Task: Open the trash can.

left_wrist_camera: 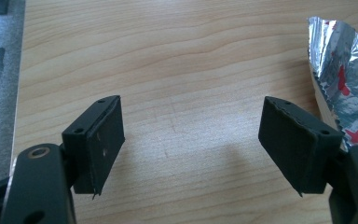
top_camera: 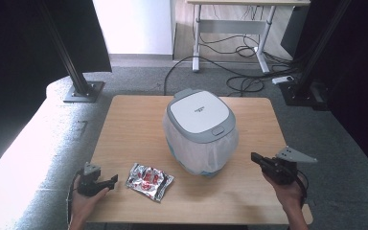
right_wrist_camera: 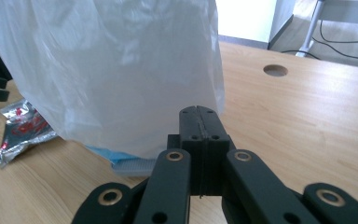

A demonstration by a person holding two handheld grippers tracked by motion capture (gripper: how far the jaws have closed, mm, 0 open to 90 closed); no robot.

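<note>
Grey carpet and tangled cables surround a wooden table [top_camera: 134,120] where a lidded bin [top_camera: 200,132], wrapped in a thin white plastic bag, stands at the centre. It sits between the two grippers. To its left, near the table's front edge, lies a crinkled silver foil packet [top_camera: 149,180] printed in red, flat on the wood. Just beside the packet, the left gripper [top_camera: 112,181] rests with jaws spread wide and nothing between them. At the far right, the right gripper [top_camera: 254,157] points toward the bin, jaws pressed together, empty.
</note>
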